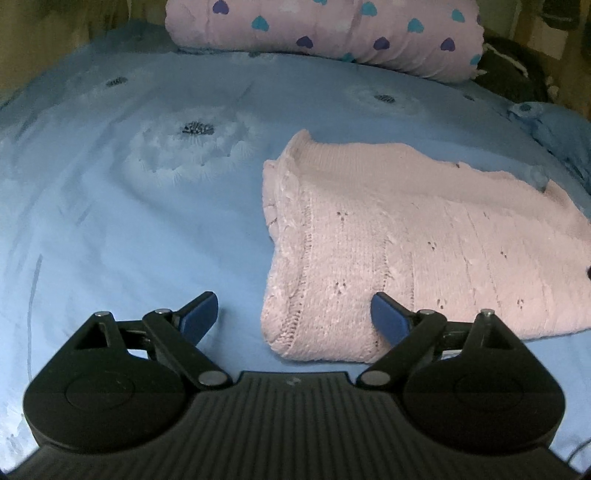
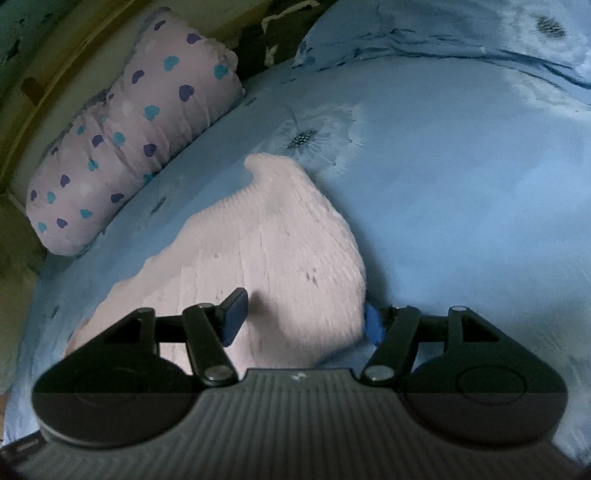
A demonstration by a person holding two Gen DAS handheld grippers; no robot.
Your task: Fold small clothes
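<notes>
Blue bedding with pale flower prints point(image 1: 129, 206) covers the whole bed under my two grippers, and a pink bolster with heart pattern point(image 1: 325, 33) lies along the far edge. On the sheet I see one pink knitted sweater point(image 1: 424, 251), lying flat, to the right in the left wrist view and in the middle of the right wrist view. I judge the folding is already partly done: the near left side shows a thick rolled edge with a seam, as if a part is turned over, and the outline is quite compact, but I cannot say how many folds it has. One more fold across, and maybe some smoothing, seems to be left. The knit looks soft and thick, with small eyelet holes in rows and ribbed lines; I expect it will sag and stretch if I lift it by one corner only. My left gripper point(image 1: 291, 317) stands wide, its jaws on both sides of the near corner of the sweater, pads not pressing. My right gripper point(image 2: 303, 319) is half open around the other near edge; the right view is blurred, but nothing appears pinched.
</notes>
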